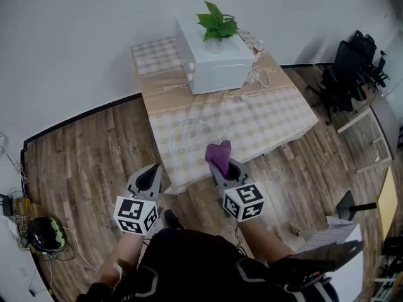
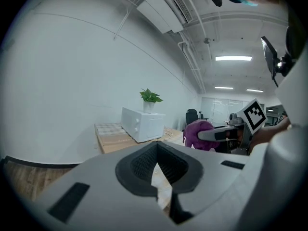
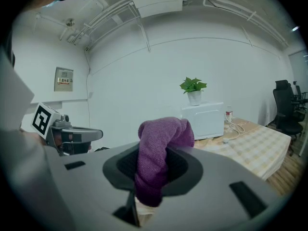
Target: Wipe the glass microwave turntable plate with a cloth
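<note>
The clear glass turntable plate lies flat near the front edge of the checked table. My right gripper hovers just over the plate's near right rim, shut on a purple cloth that sticks up out of its jaws. In the right gripper view the cloth bulges between the jaws of the right gripper. My left gripper is held off the table's front left, over the floor, shut with nothing in it. In its own view the left gripper has its pads meeting at the tip.
A white microwave with a potted plant on top stands at the table's back. A white cable lies to its right. Black office chairs stand at the far right, and a helmet lies on the wooden floor at the left.
</note>
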